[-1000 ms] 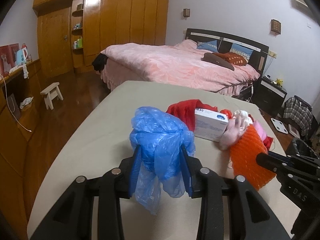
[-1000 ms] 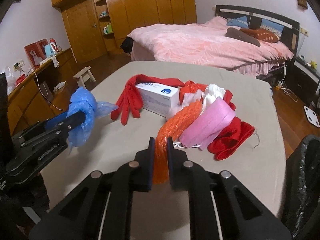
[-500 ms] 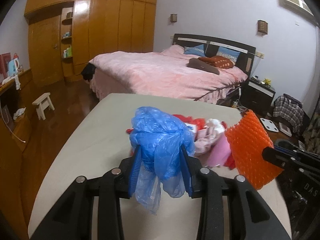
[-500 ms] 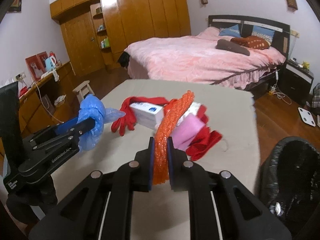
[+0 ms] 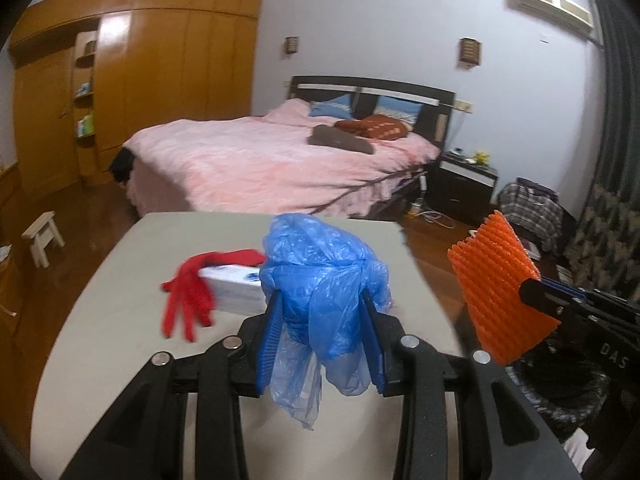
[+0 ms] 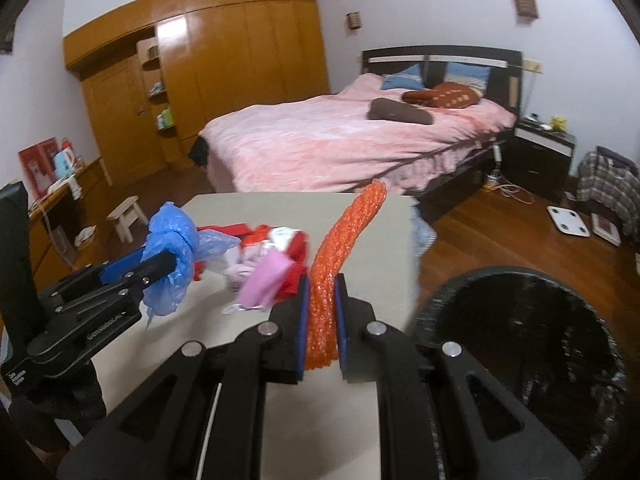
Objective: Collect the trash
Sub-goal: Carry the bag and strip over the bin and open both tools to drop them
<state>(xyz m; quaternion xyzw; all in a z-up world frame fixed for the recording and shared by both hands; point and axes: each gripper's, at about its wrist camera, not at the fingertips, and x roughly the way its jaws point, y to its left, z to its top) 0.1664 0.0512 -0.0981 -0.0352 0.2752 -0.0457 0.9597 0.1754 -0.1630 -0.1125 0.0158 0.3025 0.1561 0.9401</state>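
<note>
While a person stands at a beige table (image 5: 120, 320) in a bedroom, each hand holds a black two-finger gripper lifted above the tabletop. Farthest left, a small wooden stool (image 6: 127, 216) stands on the dark wood floor, with a tall wooden wardrobe (image 6: 224, 80) behind it. Next comes the left gripper (image 5: 322, 336), its blue-padded fingers (image 5: 269, 344) closed on a crumpled blue plastic bag (image 5: 320, 280); the bag bulges above the fingers and a thin tail hangs below them. Beyond it on the table lie a red glove (image 5: 188, 300) draped against a white box (image 5: 232, 288), and a heap of pink, white and red scraps (image 6: 272, 264). Behind the table, a bed (image 6: 340, 140) with a pink cover fills the middle of the room. Further right, the right gripper (image 6: 321, 330) has its fingers (image 6: 301, 332) clamped on the lower end of an orange mesh sheet (image 6: 340, 256), which rises upright and bends slightly right at the top. The sheet hangs in the air near the table's right edge. Farthest right, beside the table and lower down, sits a bin lined with a black bag (image 6: 532, 332), its mouth open.
</note>
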